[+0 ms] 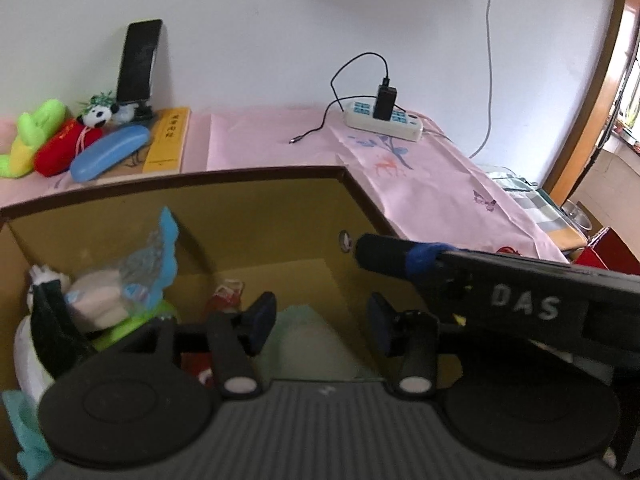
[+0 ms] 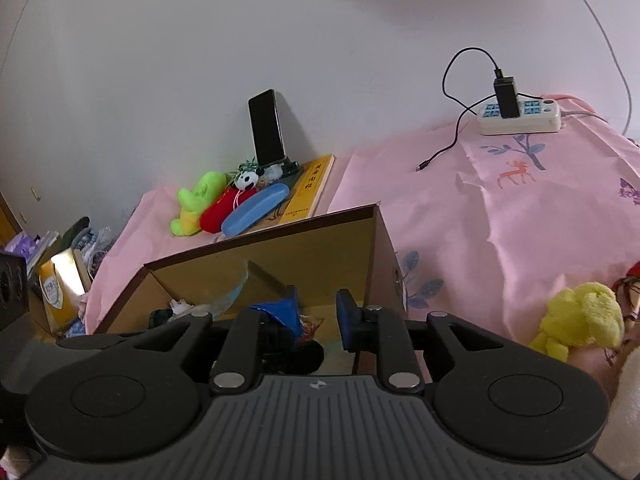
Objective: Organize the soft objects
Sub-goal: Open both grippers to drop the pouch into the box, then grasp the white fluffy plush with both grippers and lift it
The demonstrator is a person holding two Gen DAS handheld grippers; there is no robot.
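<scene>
**Both tools spread over the open cardboard box**

The left tool [image 1: 322, 326] hangs just above the open brown cardboard box [image 1: 256, 204], its blue-padded fingers [image 1: 262, 320] spread apart with nothing between them. Below the gap, on the box floor, lies a pale green cloth [image 1: 304, 340]. The right tool [image 2: 316, 318] reaches in over the box's right wall, its fingers also spread and gripping nothing; in the left wrist view its black finger with a blue band [image 1: 400, 258] crosses above that wall.

Inside the box, against its left wall, sits a heap of soft toys: a black-and-white plush [image 1: 44, 320], a cream plush wrapped in crinkled clear and blue plastic [image 1: 132, 280] and a lime-green piece [image 1: 132, 324] beneath it. Near the box's middle floor lies a small red-and-white soft item [image 1: 228, 294].

Behind the box, on the bench under a pink printed cloth [image 1: 432, 184], a row of things lies to the far left: a lime-green and yellow plush [image 1: 28, 136], a red plush pouch [image 1: 60, 148], a small panda plush [image 1: 98, 114], a blue glasses case [image 1: 108, 152] and a yellow book [image 1: 166, 140]. A black phone on a stand [image 1: 138, 60] leans by the wall behind them. Behind the box to the right is a white power strip with a black charger [image 1: 384, 118]. To the right of the box, a yellow fluffy plush [image 2: 580, 320] rests on the cloth.
</scene>
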